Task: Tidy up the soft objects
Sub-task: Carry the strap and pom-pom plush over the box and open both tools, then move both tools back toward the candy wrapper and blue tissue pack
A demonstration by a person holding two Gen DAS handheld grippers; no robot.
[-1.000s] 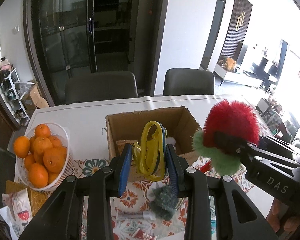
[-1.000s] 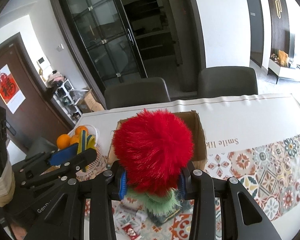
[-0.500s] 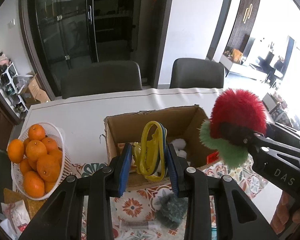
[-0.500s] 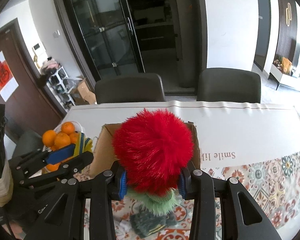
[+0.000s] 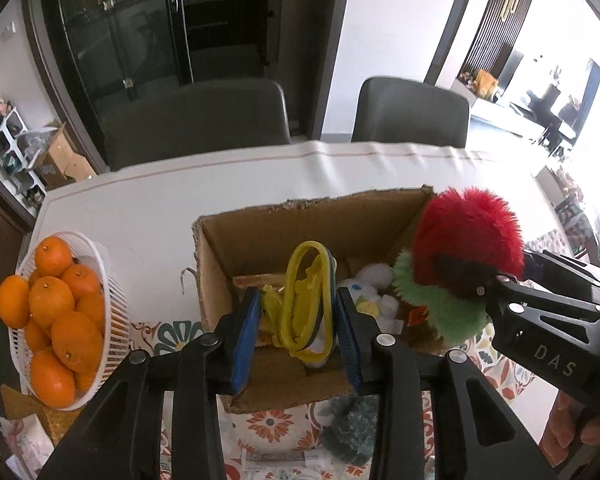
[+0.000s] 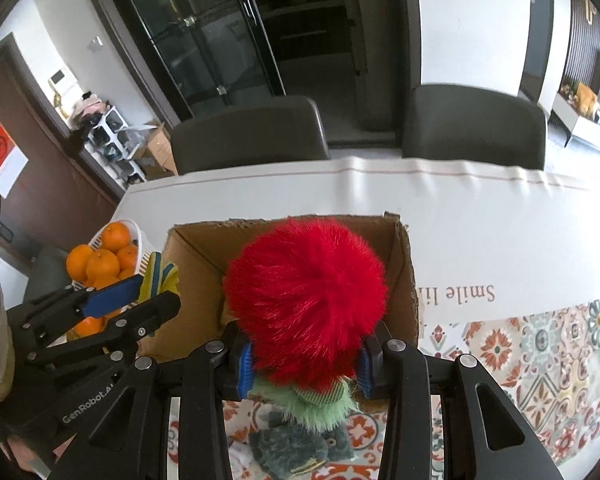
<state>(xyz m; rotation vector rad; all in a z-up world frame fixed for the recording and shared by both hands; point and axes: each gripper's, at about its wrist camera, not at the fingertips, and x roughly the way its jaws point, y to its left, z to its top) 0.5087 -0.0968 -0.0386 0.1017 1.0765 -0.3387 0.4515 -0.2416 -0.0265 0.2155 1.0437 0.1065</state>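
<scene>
My left gripper point(image 5: 298, 320) is shut on a yellow soft toy with a loop point(image 5: 304, 304) and holds it over the open cardboard box point(image 5: 300, 220). My right gripper point(image 6: 305, 360) is shut on a red and green fluffy toy point(image 6: 306, 300), also held over the box point(image 6: 404, 272), at its right side. That toy shows in the left wrist view point(image 5: 468, 248) too. A white plush toy point(image 5: 374, 284) lies inside the box. A dark teal fuzzy object point(image 6: 288, 448) lies on the table in front of the box.
A white basket of oranges point(image 5: 56, 320) stands left of the box. The table has a white cloth point(image 6: 480, 216) and a patterned mat point(image 6: 540, 352). Two dark chairs point(image 5: 196, 120) stand behind the table. Small packets point(image 5: 276, 458) lie near the front edge.
Both grippers have moved forward with their toys, from in front of the box to above its opening. The box now looks closer and larger in both views.
</scene>
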